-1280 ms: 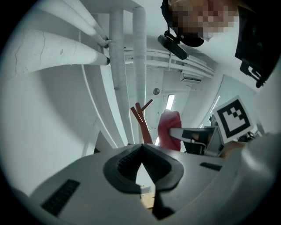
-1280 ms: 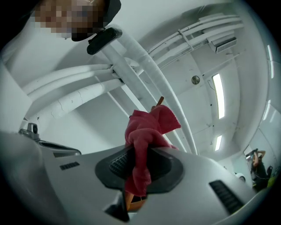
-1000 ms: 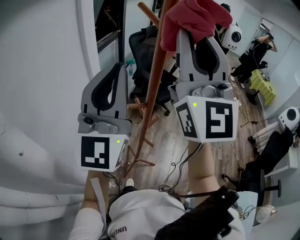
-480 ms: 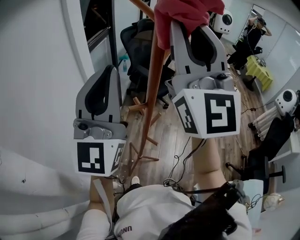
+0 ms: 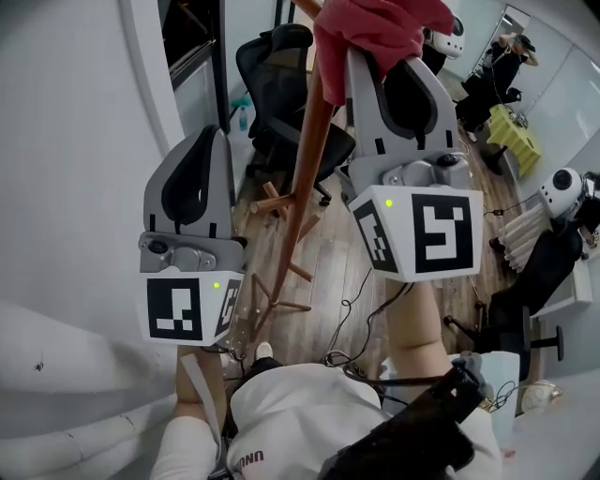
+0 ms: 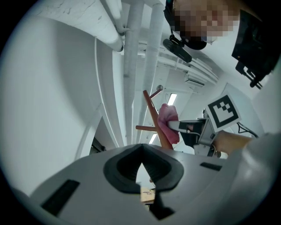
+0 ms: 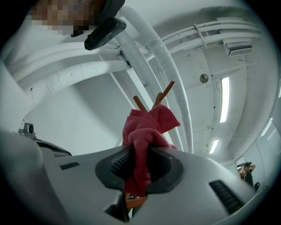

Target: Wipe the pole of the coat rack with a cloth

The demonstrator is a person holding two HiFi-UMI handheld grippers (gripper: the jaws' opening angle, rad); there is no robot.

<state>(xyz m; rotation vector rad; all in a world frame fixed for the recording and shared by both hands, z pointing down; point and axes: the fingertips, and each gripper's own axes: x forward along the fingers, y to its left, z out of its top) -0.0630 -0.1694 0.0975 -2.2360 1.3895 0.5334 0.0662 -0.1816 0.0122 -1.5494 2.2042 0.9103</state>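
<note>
The wooden coat rack pole [image 5: 302, 178] slants from the top centre down to its legs on the floor. A red cloth [image 5: 375, 28] is bunched against the pole near the top, and my right gripper [image 5: 377, 58] is shut on it. In the right gripper view the cloth [image 7: 147, 127] hangs between the pads of the right gripper [image 7: 138, 165], with two pegs [image 7: 166, 91] above it. My left gripper [image 5: 212, 136] stands left of the pole, apart from it, shut on nothing. The left gripper view has its jaws [image 6: 142, 160] together, and the pole [image 6: 153, 114] and cloth [image 6: 168, 123] beyond them.
A black office chair [image 5: 281, 75] stands behind the rack's base. Cables [image 5: 356, 309] trail over the wooden floor. A white wall [image 5: 75, 141] lies close on the left. At the right are white round devices [image 5: 561, 192], a yellow object [image 5: 516, 136] and a person [image 5: 502, 66].
The left gripper has sunk a little to the left. The right gripper still presses the cloth on the pole's upper part; the view has shifted slightly.
</note>
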